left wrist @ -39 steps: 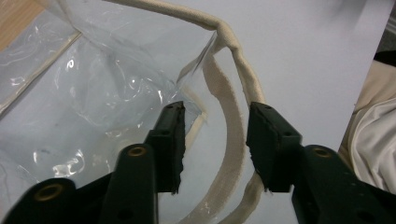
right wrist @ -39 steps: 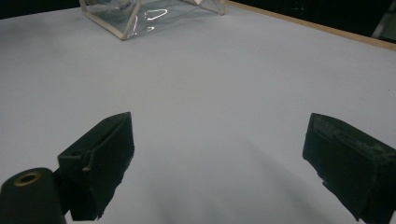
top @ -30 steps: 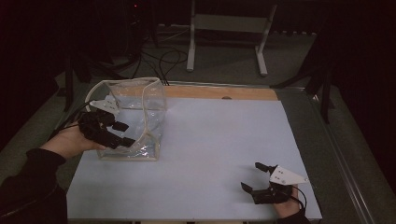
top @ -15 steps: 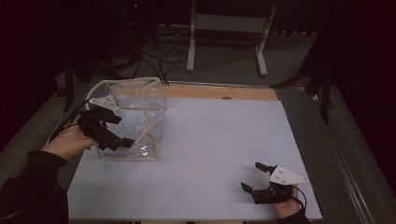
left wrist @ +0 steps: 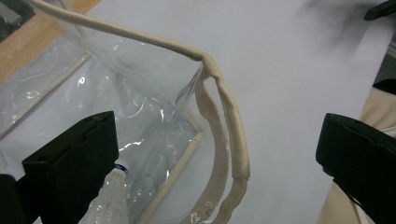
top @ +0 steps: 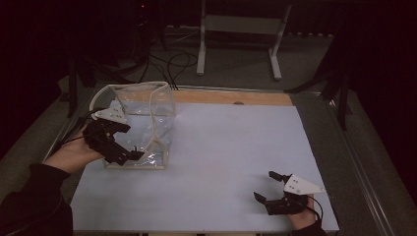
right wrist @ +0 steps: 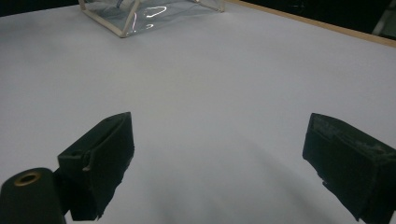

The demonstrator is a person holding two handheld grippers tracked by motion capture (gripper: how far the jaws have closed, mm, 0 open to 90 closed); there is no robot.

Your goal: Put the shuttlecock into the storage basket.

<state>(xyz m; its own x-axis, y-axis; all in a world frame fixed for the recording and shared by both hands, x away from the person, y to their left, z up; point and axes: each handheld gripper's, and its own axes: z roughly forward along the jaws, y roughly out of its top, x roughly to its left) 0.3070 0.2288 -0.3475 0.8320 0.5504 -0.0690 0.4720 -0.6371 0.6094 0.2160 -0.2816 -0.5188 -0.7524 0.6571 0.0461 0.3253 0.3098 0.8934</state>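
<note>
A clear plastic bag (top: 147, 123) with cream trim stands open at the table's left. My left gripper (top: 129, 142) is open at the bag's near left side, held by a hand. In the left gripper view the jaws of this gripper (left wrist: 217, 126) are spread wide, with the bag's cream rim (left wrist: 229, 121) running between them. A clear bottle with a white cap (left wrist: 114, 196) lies beside the left jaw; I cannot tell whether it is touched. My right gripper (top: 265, 186) rests open at the near right, holding nothing. The right gripper view has this gripper (right wrist: 219, 126) above bare table, the bag (right wrist: 140, 11) far off.
The white table top (top: 231, 142) stretches between the two grippers. A wooden strip (top: 231, 97) runs along its far edge. Behind it, a metal stand (top: 238, 29) and cables (top: 172, 61) are on the floor.
My left gripper has shifted slightly down toward the bag's near bottom edge. The right gripper has not moved.
</note>
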